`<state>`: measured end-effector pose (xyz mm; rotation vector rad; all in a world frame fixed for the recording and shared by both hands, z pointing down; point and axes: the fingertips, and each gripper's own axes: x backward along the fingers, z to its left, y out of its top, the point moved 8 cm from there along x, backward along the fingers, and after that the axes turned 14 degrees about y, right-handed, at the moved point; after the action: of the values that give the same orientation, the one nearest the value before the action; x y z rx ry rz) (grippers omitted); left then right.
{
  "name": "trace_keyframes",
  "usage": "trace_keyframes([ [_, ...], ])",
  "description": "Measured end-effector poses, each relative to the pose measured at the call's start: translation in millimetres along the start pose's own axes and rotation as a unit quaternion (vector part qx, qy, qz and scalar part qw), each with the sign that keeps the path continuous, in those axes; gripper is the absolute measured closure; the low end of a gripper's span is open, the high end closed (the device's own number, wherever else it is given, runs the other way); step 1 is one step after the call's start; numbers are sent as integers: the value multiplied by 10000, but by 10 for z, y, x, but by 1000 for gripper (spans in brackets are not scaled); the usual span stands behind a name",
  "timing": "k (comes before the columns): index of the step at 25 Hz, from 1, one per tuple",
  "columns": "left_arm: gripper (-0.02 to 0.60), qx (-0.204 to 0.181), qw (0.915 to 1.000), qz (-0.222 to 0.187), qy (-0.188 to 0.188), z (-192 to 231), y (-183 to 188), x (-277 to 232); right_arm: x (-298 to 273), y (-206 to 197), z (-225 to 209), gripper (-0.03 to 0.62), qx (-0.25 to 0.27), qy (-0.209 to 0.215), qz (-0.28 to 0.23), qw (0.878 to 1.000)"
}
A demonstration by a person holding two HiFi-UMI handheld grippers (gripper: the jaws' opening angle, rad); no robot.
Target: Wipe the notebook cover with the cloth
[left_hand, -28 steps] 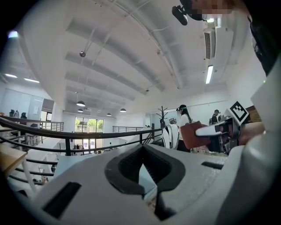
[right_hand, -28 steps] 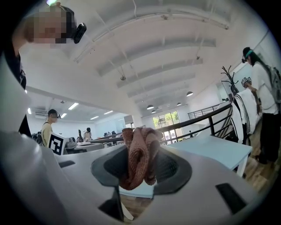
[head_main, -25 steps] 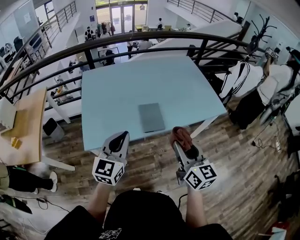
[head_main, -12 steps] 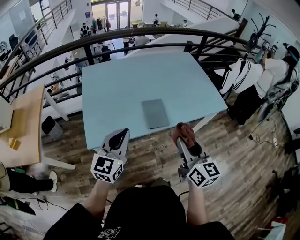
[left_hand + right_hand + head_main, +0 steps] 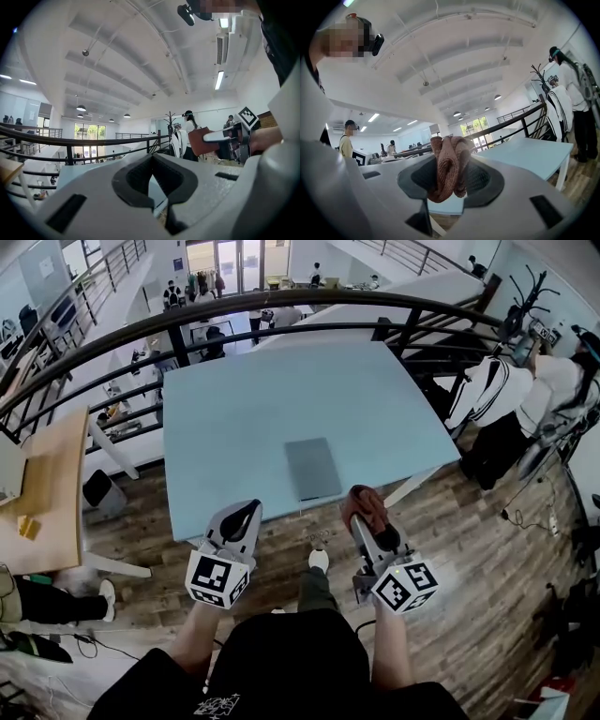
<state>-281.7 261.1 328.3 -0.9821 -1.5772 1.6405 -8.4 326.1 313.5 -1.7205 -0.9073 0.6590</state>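
My right tongs (image 5: 362, 512) are clamped on a bunched reddish cloth (image 5: 449, 161). My left tongs (image 5: 244, 514) are closed on nothing. The grey notebook (image 5: 311, 468) lies flat on the pale blue tabletop (image 5: 234, 409), ahead of and between both tongs, apart from each. With nothing pinning it, I judge the notebook could slide when wiped, or the cloth could work loose. I see no containers.

Pale grey left hand-held gripper (image 5: 244, 513) and right hand-held gripper (image 5: 366, 517) bear black-and-white marker cubes (image 5: 216, 579); the shirt (image 5: 281, 664) is black.
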Motion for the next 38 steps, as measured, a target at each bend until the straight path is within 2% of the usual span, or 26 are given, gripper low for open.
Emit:
trace_keyframes([
  [4,574,17,9998,68,187,48,-62,-243,-167,-3,-278,444,-78,100,46,9999],
  [14,574,-65,9987,232,442,4,-114,-1217,-725,120,-1326,445,-320,345,268,9985],
  [19,574,-57,9973,408,613,8,-108,-1659,-1080,128,-1762,445,-574,550,718,9942],
  [25,574,257,9940,733,773,-154,-208,-2158,-1331,54,-2270,447,-1111,874,1159,9831],
  [32,574,234,9886,922,1170,-441,-375,-2831,-1557,-145,-3043,447,-1595,1363,1635,9640],
  [38,574,181,9821,1136,1489,-421,-500,-3074,-1813,-311,-3277,447,-1859,1745,2035,9453],
])
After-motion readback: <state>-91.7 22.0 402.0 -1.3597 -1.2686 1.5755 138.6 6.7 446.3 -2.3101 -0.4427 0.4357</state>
